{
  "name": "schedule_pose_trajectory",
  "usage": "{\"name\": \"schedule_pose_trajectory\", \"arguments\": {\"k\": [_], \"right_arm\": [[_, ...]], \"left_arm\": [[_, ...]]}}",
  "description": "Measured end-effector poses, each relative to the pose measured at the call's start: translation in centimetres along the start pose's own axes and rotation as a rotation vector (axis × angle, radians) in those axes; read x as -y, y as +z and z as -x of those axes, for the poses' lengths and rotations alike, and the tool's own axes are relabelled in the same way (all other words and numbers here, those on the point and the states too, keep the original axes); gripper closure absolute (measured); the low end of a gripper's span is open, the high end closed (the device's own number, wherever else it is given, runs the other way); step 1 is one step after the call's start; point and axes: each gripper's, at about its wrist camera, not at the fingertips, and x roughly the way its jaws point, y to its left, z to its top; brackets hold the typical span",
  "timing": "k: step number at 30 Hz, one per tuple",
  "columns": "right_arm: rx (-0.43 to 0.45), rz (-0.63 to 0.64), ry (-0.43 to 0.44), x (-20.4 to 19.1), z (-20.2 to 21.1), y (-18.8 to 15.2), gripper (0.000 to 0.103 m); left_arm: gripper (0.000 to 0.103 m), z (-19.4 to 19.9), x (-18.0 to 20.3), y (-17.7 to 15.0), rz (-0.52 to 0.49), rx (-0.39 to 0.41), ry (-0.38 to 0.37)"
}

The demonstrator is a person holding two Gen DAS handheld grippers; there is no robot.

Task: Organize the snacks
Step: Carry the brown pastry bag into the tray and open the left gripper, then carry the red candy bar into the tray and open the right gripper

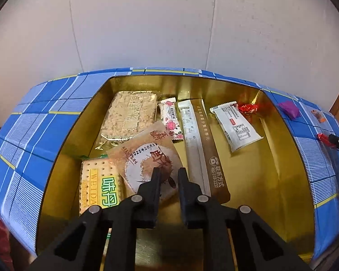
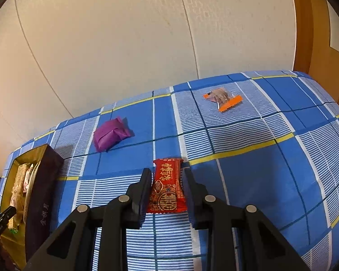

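A gold-lined tin box (image 1: 280, 149) holds several snacks: a rice-crisp pack (image 1: 128, 115), a cracker pack (image 1: 97, 185), a round pastry pack (image 1: 147, 160), a long brown sachet (image 1: 201, 144), a white bar (image 1: 237, 126) and a red candy (image 1: 248, 108). My left gripper (image 1: 168, 174) is open over the pastry pack, holding nothing. My right gripper (image 2: 167, 174) is open, its fingers on either side of a red candy pack (image 2: 167, 187) lying on the blue plaid cloth (image 2: 248, 180). The box (image 2: 43, 185) shows at the left of the right wrist view.
A purple packet (image 2: 109, 134) and an orange-edged clear packet (image 2: 222, 98) lie on the cloth beyond the red pack. The purple packet (image 1: 288, 109) also shows right of the box. A pale wall stands behind; a wooden door (image 2: 316, 33) is at the right.
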Motion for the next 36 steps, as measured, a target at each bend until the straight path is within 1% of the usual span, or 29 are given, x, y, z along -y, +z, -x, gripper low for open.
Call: {"name": "schedule_pose_trajectory", "arguments": {"k": [1,3,5,8,10,12,14,16,19,21,25,28,29,32,33,36], "right_arm": [[-0.002,0.0,0.009,-0.1,0.0,0.0,0.075],[-0.009,-0.008,0.013,-0.1,-0.1,0.0,0.077],[-0.004,-0.018,0.028,-0.1,0.0,0.0,0.077],[0.003,-0.032,0.049,0.0,0.3,0.0,0.078],[0.015,-0.03,0.059,-0.1,0.6,0.0,0.078],[0.017,-0.029,0.067,-0.2,0.8,0.0,0.078],[0.028,-0.023,0.082,-0.6,1.1,-0.1,0.078],[0.027,-0.017,0.086,-1.0,1.2,-0.2,0.078],[0.039,-0.012,0.124,-2.1,1.7,-0.6,0.078],[0.047,0.0,0.151,-3.2,2.1,-0.9,0.078],[0.089,0.06,0.224,-6.7,3.2,-1.7,0.078],[0.135,0.125,0.303,-9.9,4.2,-2.8,0.078],[0.138,0.145,0.312,-11.0,4.3,-3.1,0.078],[0.152,0.226,0.379,-14.2,4.8,-4.1,0.078],[0.158,0.266,0.392,-15.5,5.1,-4.5,0.078],[0.147,0.35,0.389,-18.3,5.0,-5.3,0.078]], "left_arm": [[0.085,0.1,-0.3,0.0,0.019,-0.001,-0.005],[0.076,0.3,-0.8,0.1,0.046,0.008,-0.012],[0.056,0.8,-1.2,0.2,0.061,0.033,-0.005],[0.043,1.9,-1.2,0.3,0.063,0.086,-0.001],[0.04,2.2,-0.9,0.2,0.047,0.101,0.011],[0.039,2.2,-0.4,0.2,0.027,0.103,0.016],[0.035,2.1,0.1,0.1,0.003,0.103,0.026],[0.034,2.2,0.7,0.1,-0.02,0.113,0.029],[0.026,2.4,1.2,0.0,-0.043,0.126,0.036],[0.026,2.5,1.4,0.0,-0.053,0.131,0.033],[0.026,2.4,1.6,-0.1,-0.059,0.121,0.022],[0.024,2.4,1.4,-0.1,-0.048,0.121,0.019],[0.023,2.4,1.2,0.0,-0.042,0.12,0.019],[0.023,2.4,0.6,0.0,-0.018,0.112,0.022],[0.022,2.4,0.4,0.1,-0.01,0.111,0.023],[0.022,2.5,-0.2,0.1,0.02,0.107,0.019]]}}
